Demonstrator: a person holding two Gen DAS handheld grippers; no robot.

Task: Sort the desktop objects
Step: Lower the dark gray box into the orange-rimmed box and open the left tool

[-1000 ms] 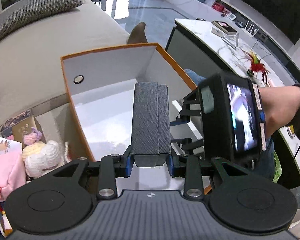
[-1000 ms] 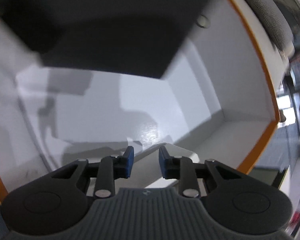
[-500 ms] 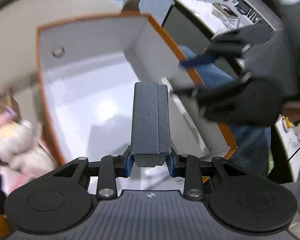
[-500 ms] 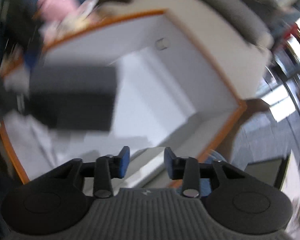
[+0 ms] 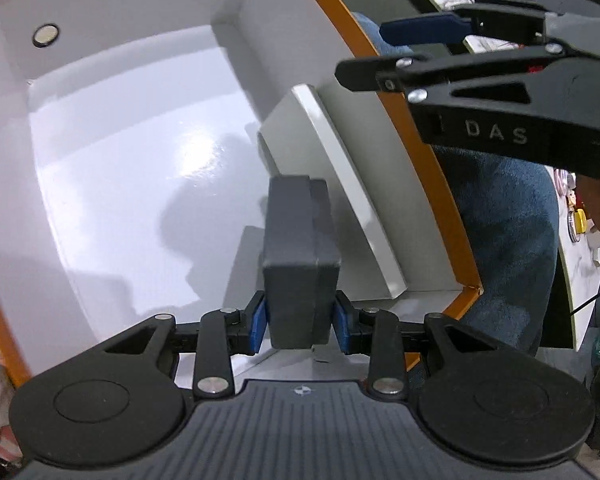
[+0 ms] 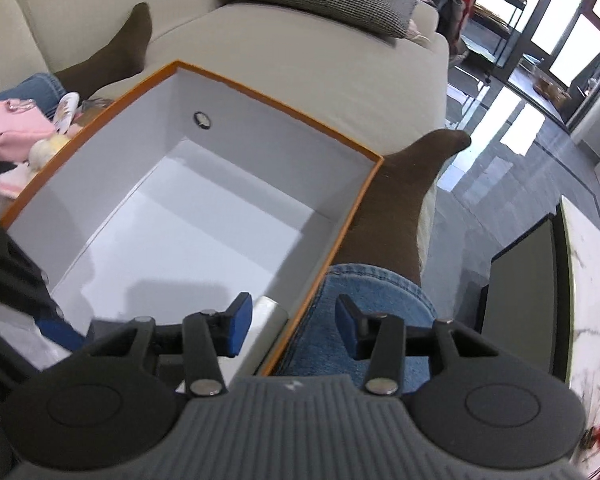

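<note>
Holding a dark grey case (image 5: 300,264) in my left gripper (image 5: 300,318), blue pads clamped on its two sides, low centre of the left wrist view, I have it hanging inside the orange-edged box (image 5: 380,60), above the white floor and not yet set down as far as I can judge. A pale flat box (image 5: 332,184) already lies in there, leaning against the right wall just beside the case. My right gripper (image 6: 296,330) carries nothing; its jaws have just been opening and stand apart, one pad over the box's near corner, the other over the denim leg (image 6: 376,284). In the left view that same right gripper sits upper right, outside the orange rim. Progress, by my reckoning: one item in, a second about to go, and more left, namely the pink and plush things (image 6: 16,132) heaped at the left edge of the right view, beyond the box's far-left wall. Room for moving: most of the floor is bare toward the upper left of the left view, so the case can go down clear of the pale box. Walls are tall; the orange rim is the edge to mind on lifting out, and the round fitting (image 5: 45,35) on the far wall is well apart from my path.
</note>
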